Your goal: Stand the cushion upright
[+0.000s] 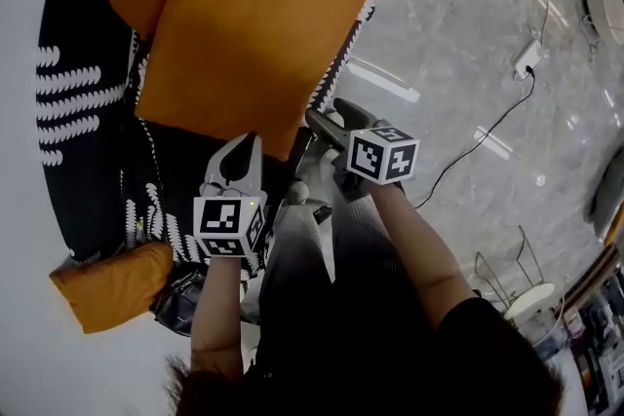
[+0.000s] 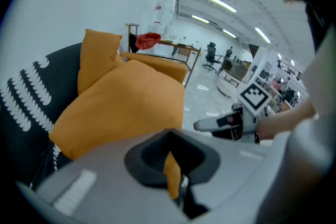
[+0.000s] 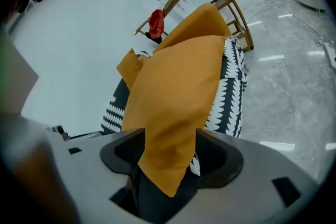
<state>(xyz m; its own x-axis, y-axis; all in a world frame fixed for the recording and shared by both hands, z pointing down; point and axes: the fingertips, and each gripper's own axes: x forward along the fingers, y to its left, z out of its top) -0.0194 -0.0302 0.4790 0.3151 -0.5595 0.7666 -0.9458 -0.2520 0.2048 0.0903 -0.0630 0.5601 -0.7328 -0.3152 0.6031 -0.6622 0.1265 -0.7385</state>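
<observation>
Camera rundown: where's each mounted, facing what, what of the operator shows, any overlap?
Head view: on the person's head, looking steeply down at the orange cushion on the patterned sofa; forearms, left gripper and right gripper show.
Left gripper view: on the left gripper, facing along its shut jaws, which pinch a cushion corner; the right gripper and its hand show.
Right gripper view: on the right gripper, facing up the cushion, whose corner sits between parted jaws; only its grey body shows.
Shared: all three see cushion and sofa.

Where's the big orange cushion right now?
In the head view's upper middle, the orange cushion rests on the patterned sofa, its near edge at the left tongs.
</observation>
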